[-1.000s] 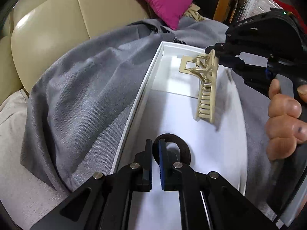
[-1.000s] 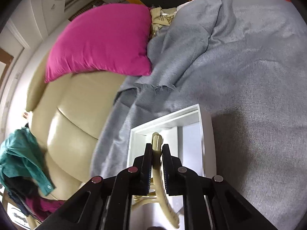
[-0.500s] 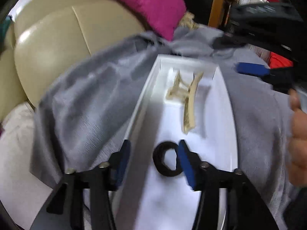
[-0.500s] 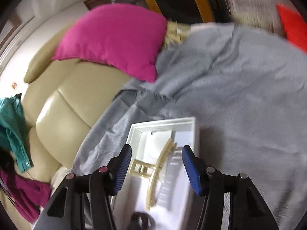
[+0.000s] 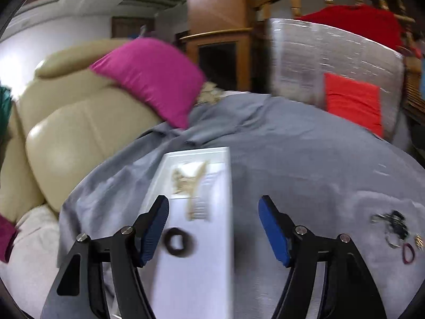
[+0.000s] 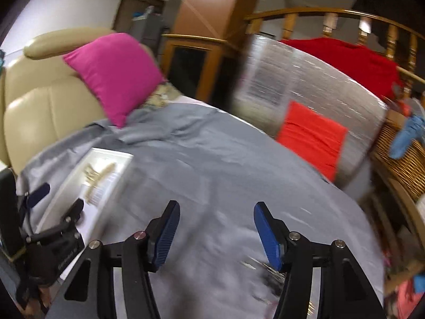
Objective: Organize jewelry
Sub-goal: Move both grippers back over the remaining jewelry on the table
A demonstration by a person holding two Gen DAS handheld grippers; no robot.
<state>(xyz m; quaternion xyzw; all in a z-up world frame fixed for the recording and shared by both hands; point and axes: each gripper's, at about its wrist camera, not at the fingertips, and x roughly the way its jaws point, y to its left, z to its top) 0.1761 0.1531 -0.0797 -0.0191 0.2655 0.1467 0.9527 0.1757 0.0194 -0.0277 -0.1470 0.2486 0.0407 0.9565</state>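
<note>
I count two pieces already put away in the long white shallow tray (image 5: 228,186) on the grey cloth (image 5: 292,164): one cream plastic claw hair clip (image 5: 190,186) at its far end and one dark brown fabric hair tie (image 5: 178,242) nearer to me. So I judge the job partly done.

What is left lies well apart to the right, a small loose pile of jewellery (image 5: 397,228) on the cloth. In it I make out one dark tangled piece, one reddish elastic ring and a small gold-coloured bit; blur keeps me from counting more.

My left gripper (image 5: 212,228) is empty, its jaws still widening, standing over the tray's near right edge. My right gripper (image 6: 216,236) is also empty and opening, over bare cloth, with the pile just near its right finger (image 6: 265,232). I would reach for that pile next.
</note>
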